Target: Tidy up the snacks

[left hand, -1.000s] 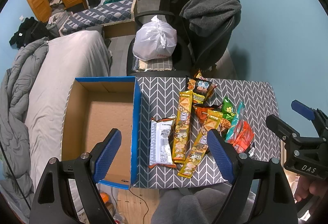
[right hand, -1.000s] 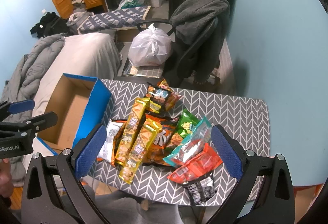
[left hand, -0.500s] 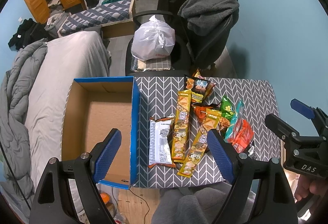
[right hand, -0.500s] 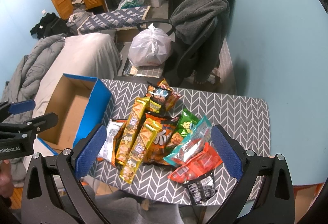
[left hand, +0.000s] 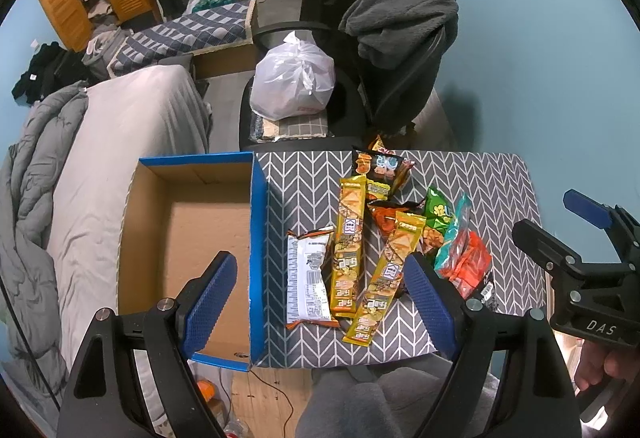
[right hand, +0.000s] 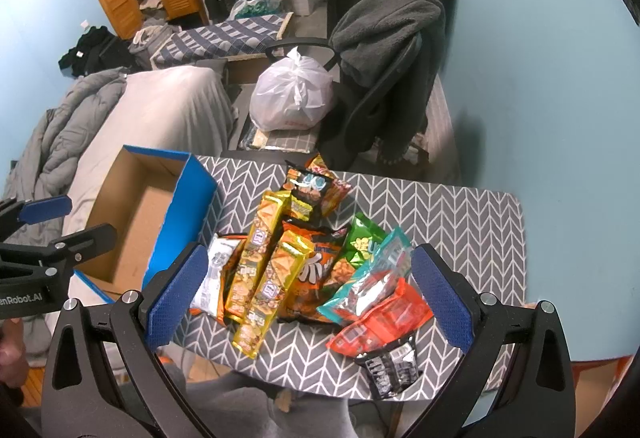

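Table: herringbone-patterned table (left hand: 472, 181) beside a bed (left hand: 132, 125).
Box: blue cardboard box (left hand: 258, 238), open, at the table's left edge.
Snacks: snack packets (right hand: 288, 258) piled mid-table, outside the box.
Left gripper (left hand: 320, 302): fingers spread, holding nothing.
Right gripper (right hand: 308, 298): fingers spread, holding nothing.

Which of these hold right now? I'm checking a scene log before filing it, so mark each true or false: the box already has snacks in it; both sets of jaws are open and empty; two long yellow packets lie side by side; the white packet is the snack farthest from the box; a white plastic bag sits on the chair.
1. The cardboard box already holds snacks. False: its floor is bare.
2. The left gripper and right gripper have open, empty jaws. True.
3. Two long yellow packets lie side by side. True.
4. The white packet is farthest from the box. False: it lies nearest it.
5. A white plastic bag sits on the chair. True.
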Tool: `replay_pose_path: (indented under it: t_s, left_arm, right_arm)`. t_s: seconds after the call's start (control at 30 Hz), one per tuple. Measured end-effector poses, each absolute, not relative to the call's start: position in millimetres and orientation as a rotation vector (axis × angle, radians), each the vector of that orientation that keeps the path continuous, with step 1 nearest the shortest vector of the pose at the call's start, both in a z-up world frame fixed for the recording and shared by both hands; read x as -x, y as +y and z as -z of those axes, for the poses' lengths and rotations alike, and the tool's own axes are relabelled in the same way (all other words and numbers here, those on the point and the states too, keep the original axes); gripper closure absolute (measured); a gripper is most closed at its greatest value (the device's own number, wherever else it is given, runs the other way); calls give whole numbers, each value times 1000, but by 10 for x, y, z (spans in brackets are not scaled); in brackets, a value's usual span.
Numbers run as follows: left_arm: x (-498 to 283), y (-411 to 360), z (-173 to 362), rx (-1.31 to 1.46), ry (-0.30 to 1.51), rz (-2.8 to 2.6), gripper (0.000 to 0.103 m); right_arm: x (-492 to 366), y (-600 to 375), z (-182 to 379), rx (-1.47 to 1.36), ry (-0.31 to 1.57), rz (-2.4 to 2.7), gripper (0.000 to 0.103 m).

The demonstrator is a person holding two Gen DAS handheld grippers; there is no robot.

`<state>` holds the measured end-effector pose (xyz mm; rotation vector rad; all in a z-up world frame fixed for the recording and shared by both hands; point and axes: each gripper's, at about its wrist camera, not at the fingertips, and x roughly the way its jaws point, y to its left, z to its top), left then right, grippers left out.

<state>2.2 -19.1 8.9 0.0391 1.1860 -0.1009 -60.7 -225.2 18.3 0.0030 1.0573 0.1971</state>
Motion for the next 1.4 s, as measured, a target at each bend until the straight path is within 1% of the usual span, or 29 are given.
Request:
replay_pose_path:
  t_s: [0.23,0.53,0.8,1.03,1.4]
  left_arm:
    - [-32,-238,-65,-55,1187,107,16]
    - [-95,-430,215,-129,1221,157,16]
    - [-102,-674,614,-194,1236,220,16]
    - [-54,-877,956,-233,1258,269,16]
    - [38,-1097,1459,-365,1300,312,16]
  right_arm:
    - [621,-2262,-173,-2,1059,-196,2]
    - [728,-2563,-9,-11,1077,-203,2]
    - [865,-3079,368,-26,1133,-189,2]
    - [1090,-3461,866,-75,1197,-185,2]
    - [1361,-3529,1611,-51,1283,-261,2]
